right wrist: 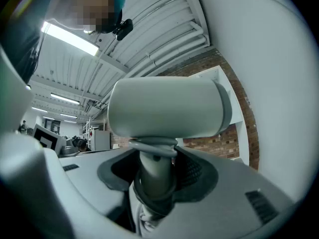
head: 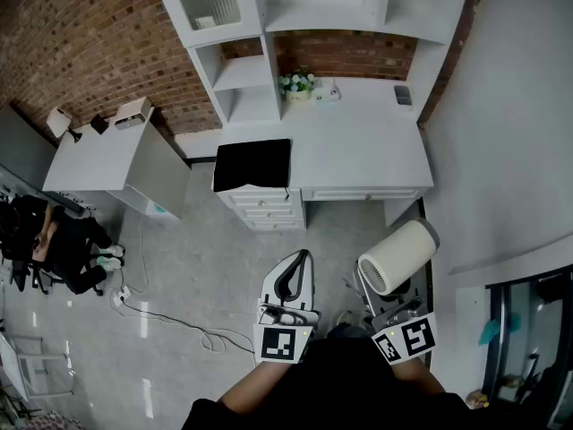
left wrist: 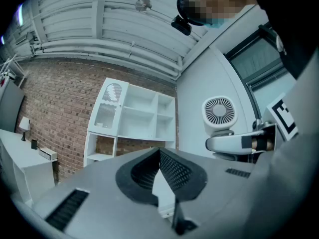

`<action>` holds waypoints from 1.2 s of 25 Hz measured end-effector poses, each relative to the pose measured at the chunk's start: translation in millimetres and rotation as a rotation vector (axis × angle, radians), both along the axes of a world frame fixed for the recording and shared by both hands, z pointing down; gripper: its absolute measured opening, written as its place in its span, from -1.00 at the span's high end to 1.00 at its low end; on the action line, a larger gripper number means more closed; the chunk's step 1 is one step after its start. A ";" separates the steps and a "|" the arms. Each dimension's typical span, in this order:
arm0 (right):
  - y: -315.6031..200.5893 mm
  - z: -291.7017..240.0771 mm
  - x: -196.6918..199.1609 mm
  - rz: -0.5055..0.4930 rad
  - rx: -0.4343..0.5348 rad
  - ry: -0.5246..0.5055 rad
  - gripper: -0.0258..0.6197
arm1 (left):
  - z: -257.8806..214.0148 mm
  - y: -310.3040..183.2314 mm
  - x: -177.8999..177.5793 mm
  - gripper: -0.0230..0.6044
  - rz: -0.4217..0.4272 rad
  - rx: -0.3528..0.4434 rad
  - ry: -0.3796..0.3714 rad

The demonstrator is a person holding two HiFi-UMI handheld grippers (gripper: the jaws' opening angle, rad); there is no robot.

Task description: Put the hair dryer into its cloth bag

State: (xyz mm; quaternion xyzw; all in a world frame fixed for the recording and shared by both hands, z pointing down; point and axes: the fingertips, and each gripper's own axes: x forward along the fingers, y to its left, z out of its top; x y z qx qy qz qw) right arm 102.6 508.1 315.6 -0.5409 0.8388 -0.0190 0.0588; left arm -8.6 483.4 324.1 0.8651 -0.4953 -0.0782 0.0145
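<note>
Desk (head: 358, 150) white, brick wall (head: 81, 43) behind, black bag (head: 253, 163) atop; right fingers (right wrist: 195, 171) pinch hair dryer (right wrist: 164, 108), left fingers (left wrist: 175, 170) pressed together

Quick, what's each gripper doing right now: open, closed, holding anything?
The left gripper is closed, fingers together, empty.
The right gripper is closed on the handle of the hair dryer.

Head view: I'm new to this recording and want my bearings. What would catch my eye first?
The pale hair dryer stands out at lower right, its handle clamped in the right gripper. A black cloth bag lies on the white desk at centre, just above the drawers. The left gripper, beside the dryer, is shut and empty.
</note>
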 end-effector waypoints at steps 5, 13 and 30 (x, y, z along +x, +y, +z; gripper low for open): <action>4.9 0.5 8.5 0.018 0.010 0.022 0.25 | -0.2 5.0 2.0 0.87 -0.007 0.007 -0.012; 9.2 12.6 35.0 -0.012 0.001 0.034 0.25 | 4.0 8.5 24.3 0.87 -0.048 0.009 -0.040; -7.3 44.9 88.5 -0.139 -0.027 0.011 0.25 | 25.6 -11.2 55.9 0.87 -0.151 -0.046 -0.055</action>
